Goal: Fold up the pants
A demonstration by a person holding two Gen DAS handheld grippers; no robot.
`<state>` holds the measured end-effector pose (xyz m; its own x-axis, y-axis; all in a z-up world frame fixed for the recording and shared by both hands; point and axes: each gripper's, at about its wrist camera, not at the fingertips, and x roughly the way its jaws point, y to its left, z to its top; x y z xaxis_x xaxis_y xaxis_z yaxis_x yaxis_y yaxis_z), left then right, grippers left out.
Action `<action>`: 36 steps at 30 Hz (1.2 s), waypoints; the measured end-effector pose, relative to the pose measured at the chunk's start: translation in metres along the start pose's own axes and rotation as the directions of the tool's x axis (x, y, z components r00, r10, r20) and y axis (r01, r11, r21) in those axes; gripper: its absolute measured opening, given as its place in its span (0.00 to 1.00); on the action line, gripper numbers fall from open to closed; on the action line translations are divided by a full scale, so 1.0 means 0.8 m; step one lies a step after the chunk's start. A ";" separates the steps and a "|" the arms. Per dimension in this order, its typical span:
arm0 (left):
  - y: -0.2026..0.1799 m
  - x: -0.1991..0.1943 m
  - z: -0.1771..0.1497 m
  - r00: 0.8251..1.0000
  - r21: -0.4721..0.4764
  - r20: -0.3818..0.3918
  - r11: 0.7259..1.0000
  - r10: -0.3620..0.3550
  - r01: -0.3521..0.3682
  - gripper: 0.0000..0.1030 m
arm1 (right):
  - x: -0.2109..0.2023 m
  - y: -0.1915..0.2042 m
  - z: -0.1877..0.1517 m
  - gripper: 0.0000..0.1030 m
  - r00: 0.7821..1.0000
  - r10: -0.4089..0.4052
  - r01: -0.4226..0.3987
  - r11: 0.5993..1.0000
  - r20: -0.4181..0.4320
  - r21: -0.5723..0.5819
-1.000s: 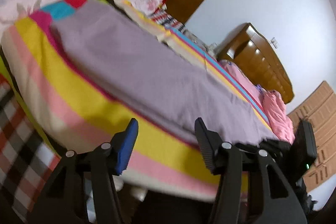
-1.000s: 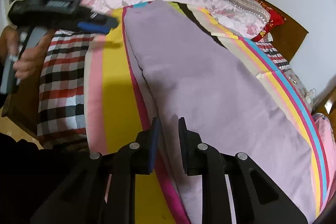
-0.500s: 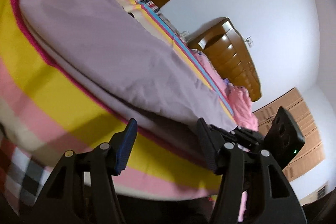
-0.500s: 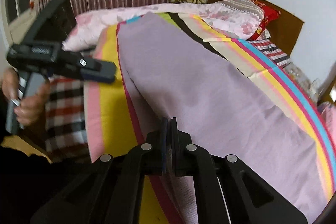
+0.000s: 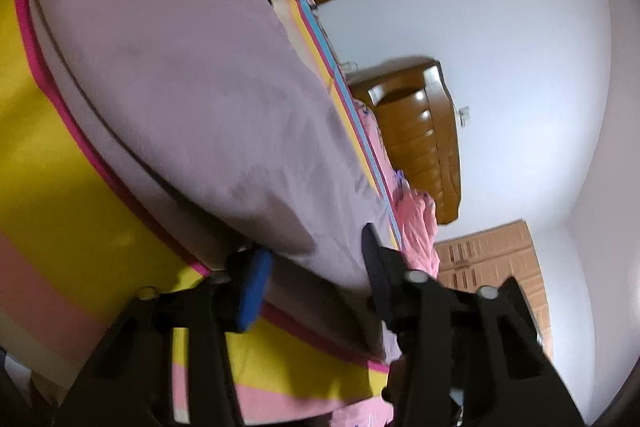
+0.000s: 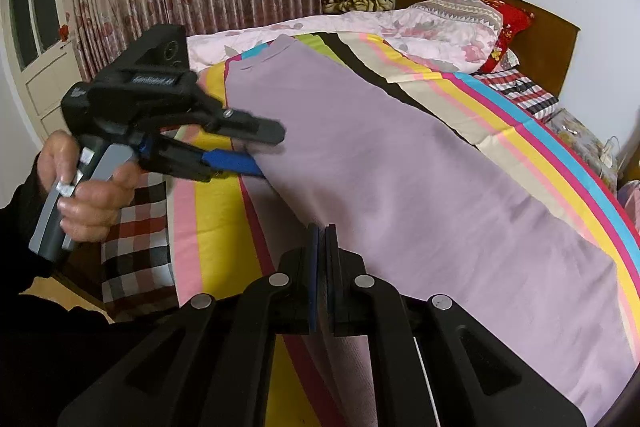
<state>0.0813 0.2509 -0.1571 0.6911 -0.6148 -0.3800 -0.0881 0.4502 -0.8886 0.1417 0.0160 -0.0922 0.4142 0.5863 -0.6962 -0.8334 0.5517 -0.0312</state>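
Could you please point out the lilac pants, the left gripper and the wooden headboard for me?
Lilac pants [image 6: 400, 179]: right wrist view, middle of the fabric.
Left gripper [image 6: 272, 151]: right wrist view, between its fingertips.
Wooden headboard [image 6: 556, 39]: right wrist view, upper panel.

Lost the near edge of the flat lilac cloth pants [image 6: 400, 187] behind the closed black right gripper [image 6: 321, 231]; could not tell whether pinched. Saw them cut off at the lower right border too.

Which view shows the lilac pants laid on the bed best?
The right wrist view: the lilac pants show nearly full length across the striped bedsheet, far end to near edge. The left wrist view shows them close, blurred and tilted, the far end cropped.
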 end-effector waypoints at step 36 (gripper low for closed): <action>-0.036 -0.020 0.002 0.888 0.240 0.212 0.859 0.408 -0.452 0.55 | 0.050 0.026 0.006 0.24 0.990 0.076 -0.060 0.991 -0.123 0.123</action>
<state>0.0740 0.2485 -0.1248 0.7294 -0.2251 -0.6460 -0.2160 0.8202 -0.5297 0.1424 0.0540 -0.1167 0.3020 0.5490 -0.7794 -0.8058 0.5838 0.0990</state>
